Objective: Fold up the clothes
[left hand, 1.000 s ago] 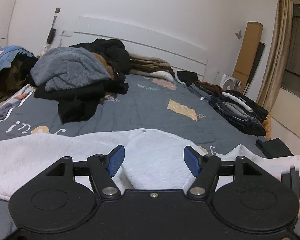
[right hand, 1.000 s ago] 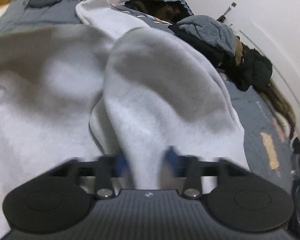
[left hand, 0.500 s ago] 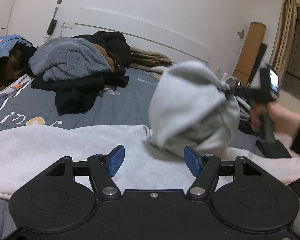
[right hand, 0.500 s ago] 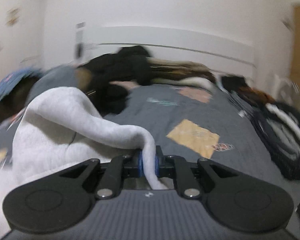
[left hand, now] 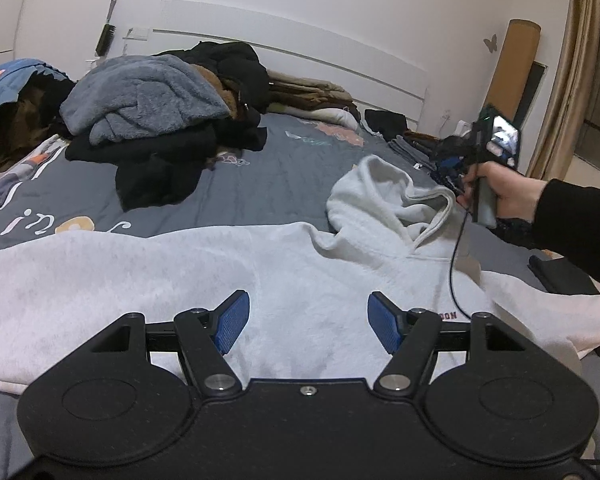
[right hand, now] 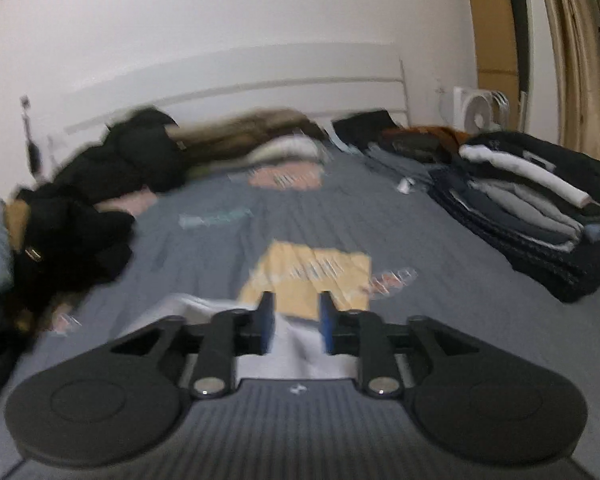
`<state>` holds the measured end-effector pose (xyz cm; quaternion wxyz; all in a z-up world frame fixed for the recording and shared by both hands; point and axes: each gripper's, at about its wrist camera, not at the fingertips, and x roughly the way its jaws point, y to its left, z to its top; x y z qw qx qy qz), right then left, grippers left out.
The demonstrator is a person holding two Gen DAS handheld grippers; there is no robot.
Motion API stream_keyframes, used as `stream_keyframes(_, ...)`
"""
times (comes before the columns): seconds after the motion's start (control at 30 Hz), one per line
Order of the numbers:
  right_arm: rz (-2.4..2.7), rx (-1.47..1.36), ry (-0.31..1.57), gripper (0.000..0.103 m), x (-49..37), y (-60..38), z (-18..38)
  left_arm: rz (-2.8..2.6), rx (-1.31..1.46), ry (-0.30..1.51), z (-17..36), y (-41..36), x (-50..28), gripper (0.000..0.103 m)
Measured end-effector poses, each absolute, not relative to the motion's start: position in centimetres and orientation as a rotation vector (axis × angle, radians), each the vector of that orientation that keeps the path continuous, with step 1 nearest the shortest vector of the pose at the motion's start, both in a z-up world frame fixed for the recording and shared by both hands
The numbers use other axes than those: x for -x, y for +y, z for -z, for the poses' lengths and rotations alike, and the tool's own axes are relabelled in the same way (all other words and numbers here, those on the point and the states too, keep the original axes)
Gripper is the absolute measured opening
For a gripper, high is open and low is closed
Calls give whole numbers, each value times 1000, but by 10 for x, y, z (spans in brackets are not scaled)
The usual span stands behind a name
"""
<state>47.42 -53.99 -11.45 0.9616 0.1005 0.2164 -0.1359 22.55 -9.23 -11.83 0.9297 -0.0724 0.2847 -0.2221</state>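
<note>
- The bed (left hand: 260, 184), under a grey cover, fills the middle of both views; white lettering at the left edge reads partly "ino".
- A light grey hoodie (left hand: 148, 280) lies flat across the lower half of the left view, long axis left to right, hood (left hand: 384, 196) crumpled toward centre right; red chest letters end in "DON".
- Left hand-held gripper (left hand: 308, 322): blue pads wide apart above the hoodie, empty.
- Right hand-held gripper (right hand: 294, 322): a narrow gap, nothing gripped, pale cloth below.
</note>
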Motion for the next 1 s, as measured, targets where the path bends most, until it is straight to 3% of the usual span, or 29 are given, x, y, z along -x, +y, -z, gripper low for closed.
stream_keyframes(0.03,248,-227,430,50,-467,-542,106,454,147,583,118,-93,-225,65)
stream_keyframes(0.07,220,-251,422,56,-460,-544,97,455,144,582,118,-94,-225,65)
stream_keyframes(0.27,61,-347,420,66,-375,-542,48,463,128,551,106,-102,-220,65)
stream_keyframes(0.43,-29,-338,458,72,-231,-532,43,486,126,517,88,-107,-203,65)
stream_keyframes(0.73,89,-220,669,76,-16,-510,109,524,6,528,68,-101,-140,65)
stream_keyframes(1.0,76,-271,773,76,36,-498,170,744,-108,737,95,-98,-111,62)
